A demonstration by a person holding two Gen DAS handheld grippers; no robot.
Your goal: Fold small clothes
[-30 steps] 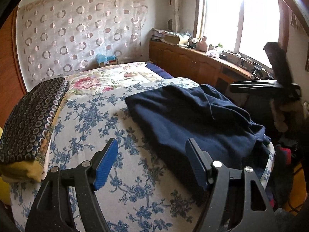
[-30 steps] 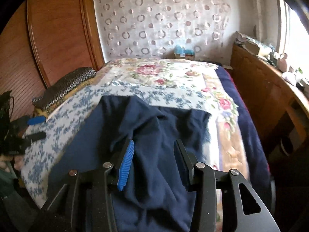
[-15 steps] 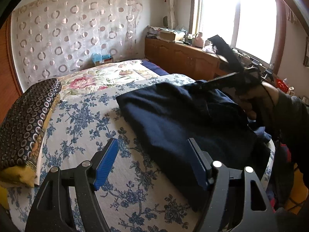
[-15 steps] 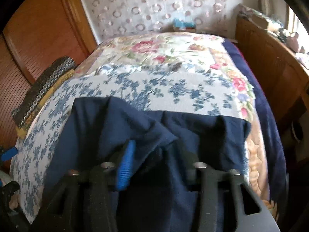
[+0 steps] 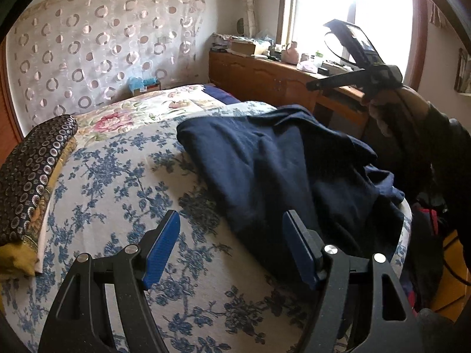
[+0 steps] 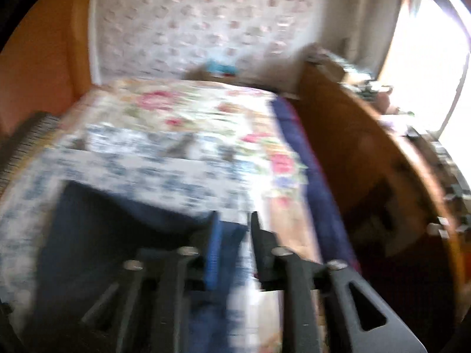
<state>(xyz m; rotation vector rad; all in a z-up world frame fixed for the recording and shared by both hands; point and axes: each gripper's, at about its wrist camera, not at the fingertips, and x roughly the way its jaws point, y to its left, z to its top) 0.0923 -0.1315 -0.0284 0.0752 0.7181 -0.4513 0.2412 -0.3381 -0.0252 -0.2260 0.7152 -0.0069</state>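
Room: bedroom with a circle-patterned curtain on the far wall, a bright window and a cluttered wooden cabinet beneath it.
Surface: bed covered with a white sheet printed with blue flowers; a rose-patterned cover lies farther back.
Pillow: dark ring-patterned pillow at the left edge of the bed, over a mustard-yellow layer.
Garment: navy blue garment lies crumpled on the right part of the bed, its near side spilling toward the bed's edge.
Left gripper: left gripper hovers low over the sheet, jaws wide apart and empty; the right finger sits just beside the garment's near edge.
Right gripper: right gripper is blurred by motion; its jaws have just been opening and stand apart, with a fold of the navy garment seen in the gap. Whether the pads touch the cloth I cannot tell.
Right hand: right hand in a dark sleeve holds that gripper raised beyond the garment, in front of the window.
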